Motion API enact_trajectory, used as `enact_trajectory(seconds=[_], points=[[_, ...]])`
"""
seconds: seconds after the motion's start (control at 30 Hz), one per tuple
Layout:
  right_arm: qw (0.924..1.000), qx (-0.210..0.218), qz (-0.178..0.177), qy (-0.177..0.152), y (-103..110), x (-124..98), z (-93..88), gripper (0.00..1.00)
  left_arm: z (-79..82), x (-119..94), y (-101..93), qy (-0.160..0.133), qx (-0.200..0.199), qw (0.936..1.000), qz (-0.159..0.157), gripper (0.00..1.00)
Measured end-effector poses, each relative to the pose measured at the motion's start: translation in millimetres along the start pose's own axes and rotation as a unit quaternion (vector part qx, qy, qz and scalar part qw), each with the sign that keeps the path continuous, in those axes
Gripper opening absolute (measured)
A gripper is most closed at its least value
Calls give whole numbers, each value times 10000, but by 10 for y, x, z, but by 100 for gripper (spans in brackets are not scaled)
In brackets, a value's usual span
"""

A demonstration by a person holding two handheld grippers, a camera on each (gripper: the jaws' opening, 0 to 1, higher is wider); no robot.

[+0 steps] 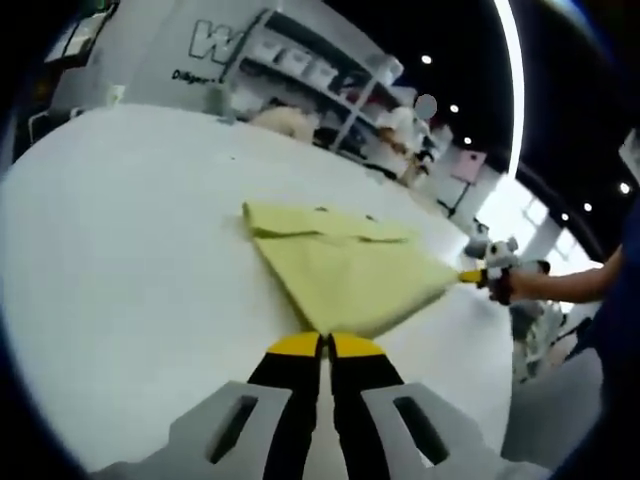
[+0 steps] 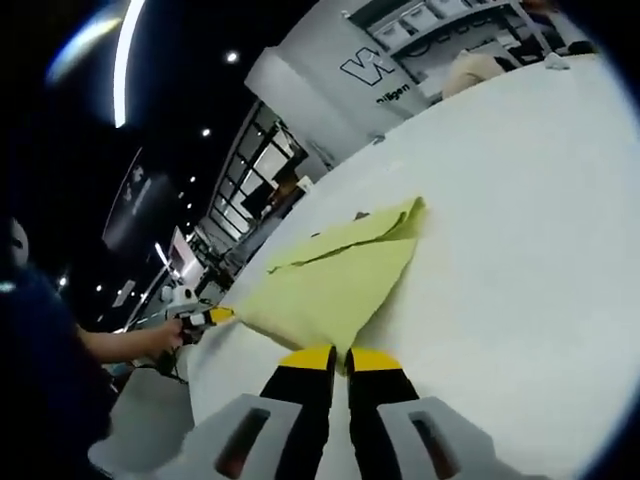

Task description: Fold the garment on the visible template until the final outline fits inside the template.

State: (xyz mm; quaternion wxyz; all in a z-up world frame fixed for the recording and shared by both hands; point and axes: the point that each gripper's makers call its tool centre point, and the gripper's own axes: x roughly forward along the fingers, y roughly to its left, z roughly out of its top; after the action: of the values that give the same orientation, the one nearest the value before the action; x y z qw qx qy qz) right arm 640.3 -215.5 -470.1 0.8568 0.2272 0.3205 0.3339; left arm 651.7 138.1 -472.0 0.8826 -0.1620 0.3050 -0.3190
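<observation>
Yellow garment (image 1: 340, 270) lies on the white table (image 1: 120, 260), partly lifted. My left gripper (image 1: 325, 345) clamps one corner; my right gripper (image 2: 342, 358) clamps another. Uneven pulling risks one corner slipping free, skewing the fold.

Even, bright light is thrown onto the white table (image 1: 120, 260) by ceiling spots and a curved light strip (image 1: 512, 80). Strong fisheye bending is seen at the edges. Far shelves (image 1: 310, 75) are blurred; shadows are faint.
</observation>
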Motion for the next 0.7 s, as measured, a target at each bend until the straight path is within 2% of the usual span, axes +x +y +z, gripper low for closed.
enact_trajectory(seconds=[0.07,0.1,0.37,0.43,0.7], points=[[10000,45,9,-26,8,-5,-1,0,0,-10,-5,-7,-2,10000,8,0],[9997,207,61,-108,18,-18,8,0,-8,-28,-1,-19,-7,10000,9,0],[9995,259,97,-124,62,-53,-10,0,-32,-91,-29,3,20,10000,6,0],[9995,269,139,-50,120,-85,-79,0,-69,-142,-49,53,50,10000,-7,0],[9993,286,228,-14,162,-113,-117,0,-97,-247,-20,46,116,9999,40,0]])
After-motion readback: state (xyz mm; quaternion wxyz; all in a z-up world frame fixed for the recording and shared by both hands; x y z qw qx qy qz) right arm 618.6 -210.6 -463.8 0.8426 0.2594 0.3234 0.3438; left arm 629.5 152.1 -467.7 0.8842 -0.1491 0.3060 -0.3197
